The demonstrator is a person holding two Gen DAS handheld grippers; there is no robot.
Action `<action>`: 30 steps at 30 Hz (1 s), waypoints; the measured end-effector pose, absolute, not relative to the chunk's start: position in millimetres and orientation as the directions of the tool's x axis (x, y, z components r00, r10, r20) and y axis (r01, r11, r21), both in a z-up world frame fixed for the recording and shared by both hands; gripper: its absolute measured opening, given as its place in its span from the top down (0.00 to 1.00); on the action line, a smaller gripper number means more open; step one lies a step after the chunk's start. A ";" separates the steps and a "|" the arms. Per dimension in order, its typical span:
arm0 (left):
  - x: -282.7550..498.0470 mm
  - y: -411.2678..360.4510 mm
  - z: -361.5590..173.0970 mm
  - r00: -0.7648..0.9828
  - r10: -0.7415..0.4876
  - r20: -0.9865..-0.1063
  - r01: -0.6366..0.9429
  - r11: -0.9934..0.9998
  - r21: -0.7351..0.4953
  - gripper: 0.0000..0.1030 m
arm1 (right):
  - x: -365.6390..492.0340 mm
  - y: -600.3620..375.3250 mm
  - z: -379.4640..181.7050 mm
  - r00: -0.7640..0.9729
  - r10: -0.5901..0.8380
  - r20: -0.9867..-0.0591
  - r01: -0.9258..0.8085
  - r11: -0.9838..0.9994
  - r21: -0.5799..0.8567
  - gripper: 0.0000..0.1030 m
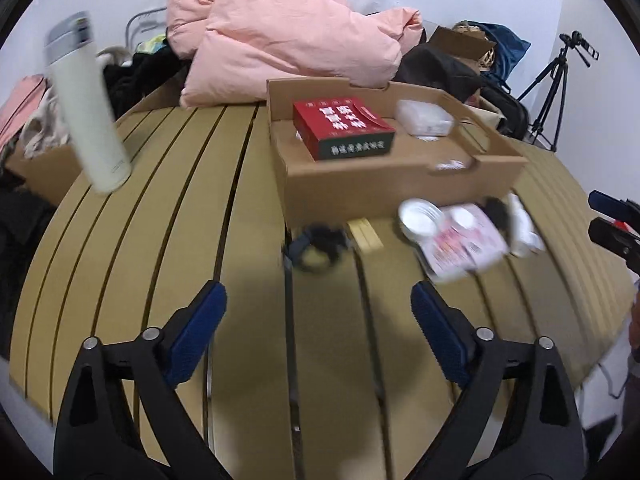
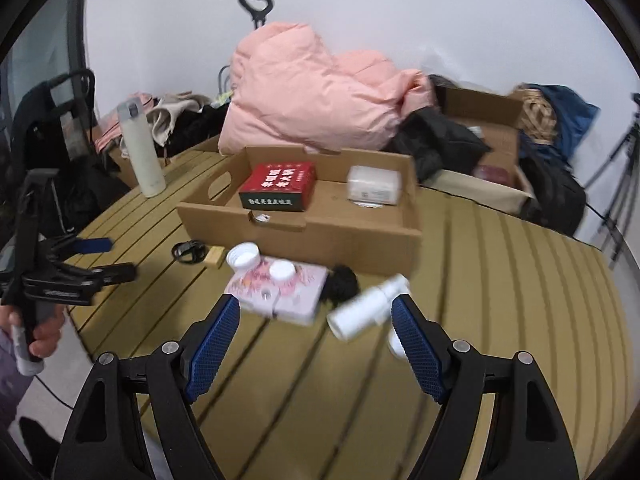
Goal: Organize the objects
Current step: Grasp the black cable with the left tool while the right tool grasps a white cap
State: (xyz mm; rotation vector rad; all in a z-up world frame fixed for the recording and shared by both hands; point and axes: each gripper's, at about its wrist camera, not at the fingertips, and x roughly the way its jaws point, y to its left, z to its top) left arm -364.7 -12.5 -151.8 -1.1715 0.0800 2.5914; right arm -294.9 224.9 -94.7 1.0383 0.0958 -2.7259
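Observation:
A shallow cardboard tray [image 2: 360,236] [image 1: 400,188] on the slatted table holds a red box [image 2: 280,186] [image 1: 340,126] and a clear plastic box [image 2: 374,186] [image 1: 424,116]. In front of it lie a black cable [image 1: 316,246] [image 2: 188,252], a small yellow block [image 1: 365,233] [image 2: 214,257], a white lid [image 2: 243,256] [image 1: 418,216], a pink packet [image 2: 280,290] [image 1: 464,246], a black scrunchie [image 2: 342,282] and a white bottle [image 2: 366,308]. My left gripper [image 1: 318,308] is open and empty above the table. My right gripper [image 2: 316,318] is open and empty, near the white bottle.
A white flask [image 1: 86,104] [image 2: 140,152] stands at the table's left. A pink duvet [image 1: 288,36] [image 2: 316,100], dark clothes and boxes pile up behind. A tripod [image 1: 556,80] stands at the right. The left gripper shows at the left of the right wrist view [image 2: 94,258].

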 end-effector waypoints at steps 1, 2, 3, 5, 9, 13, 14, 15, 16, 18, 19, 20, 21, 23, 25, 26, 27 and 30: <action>-373.4 -8.2 -157.7 -0.633 0.232 -0.739 -0.297 -0.954 -0.046 0.12 | -307.5 219.9 -100.5 -0.716 -0.197 -0.670 0.245 -0.969 0.023 0.21; -381.7 -2.7 -163.2 -0.632 0.227 -0.741 -0.317 -0.948 -0.020 0.12 | -322.6 213.5 -108.6 -0.704 -0.206 -0.679 0.258 -0.966 0.026 0.24; -387.3 2.0 -167.2 -0.631 0.226 -0.742 -0.337 -0.941 0.000 0.14 | -333.2 208.1 -115.0 -0.694 -0.212 -0.688 0.268 -0.963 0.027 0.26; -396.4 10.3 -174.2 -0.632 0.241 -0.737 -0.382 -0.924 0.026 0.19 | -354.6 195.9 -131.7 -0.666 -0.225 -0.711 0.296 -0.955 0.025 0.33; -406.3 21.0 -188.9 -0.603 0.255 -0.756 -0.429 -0.903 0.039 0.26 | -379.6 178.0 -160.5 -0.643 -0.176 -0.745 0.304 -0.952 -0.037 0.39; -412.5 17.7 -198.8 -0.579 0.239 -0.780 -0.413 -0.910 0.027 0.48 | -392.2 175.4 -177.8 -0.632 -0.141 -0.762 0.283 -0.957 -0.058 0.51; -412.5 15.7 -199.3 -0.568 0.249 -0.785 -0.414 -0.910 0.011 0.55 | -393.3 176.4 -180.2 -0.626 -0.148 -0.766 0.282 -0.958 -0.045 0.58; -411.3 15.4 -198.1 -0.571 0.254 -0.781 -0.414 -0.910 0.006 0.59 | -395.2 177.8 -181.9 -0.620 -0.167 -0.767 0.281 -0.959 -0.018 0.60; -408.3 16.0 -196.5 -0.580 0.238 -0.779 -0.406 -0.914 0.023 0.59 | -395.1 180.0 -181.5 -0.620 -0.180 -0.764 0.278 -0.961 0.001 0.70; -403.3 17.7 -196.2 -0.593 0.219 -0.774 -0.396 -0.917 0.044 0.59 | -395.6 180.1 -180.2 -0.619 -0.178 -0.765 0.279 -0.960 -0.002 0.71; -400.6 17.8 -196.1 -0.596 0.213 -0.775 -0.391 -0.919 0.048 0.60 | -395.2 179.9 -179.6 -0.618 -0.182 -0.765 0.280 -0.960 0.002 0.71; -395.1 16.5 -194.7 -0.590 0.209 -0.780 -0.380 -0.924 0.039 0.60 | -393.3 180.7 -177.0 -0.620 -0.190 -0.761 0.280 -0.960 0.012 0.71; -393.8 15.2 -194.5 -0.584 0.208 -0.785 -0.372 -0.928 0.031 0.60 | -390.4 181.7 -173.0 -0.626 -0.192 -0.756 0.278 -0.961 0.014 0.71; -378.1 9.6 -184.1 -0.576 0.225 -0.785 -0.355 -0.935 -0.008 0.60 | -376.8 185.2 -156.0 -0.647 -0.196 -0.737 0.272 -0.962 0.017 0.71; -352.8 5.4 -163.6 -0.584 0.237 -0.777 -0.347 -0.938 -0.025 0.60 | -356.0 191.6 -133.8 -0.670 -0.201 -0.714 0.271 -0.963 0.017 0.71; -333.0 2.2 -144.6 -0.600 0.241 -0.763 -0.341 -0.940 -0.029 0.60 | -347.3 193.9 -125.8 -0.677 -0.201 -0.708 0.271 -0.962 0.013 0.71; -320.7 -0.3 -132.6 -0.610 0.247 -0.753 -0.338 -0.940 -0.034 0.60 | -333.8 197.3 -114.3 -0.686 -0.197 -0.701 0.270 -0.963 0.007 0.71; -258.1 -16.0 -76.1 -0.668 0.254 -0.700 -0.314 -0.948 -0.045 0.60 | -283.7 207.1 -81.2 -0.699 -0.194 -0.688 0.283 -0.959 -0.017 0.71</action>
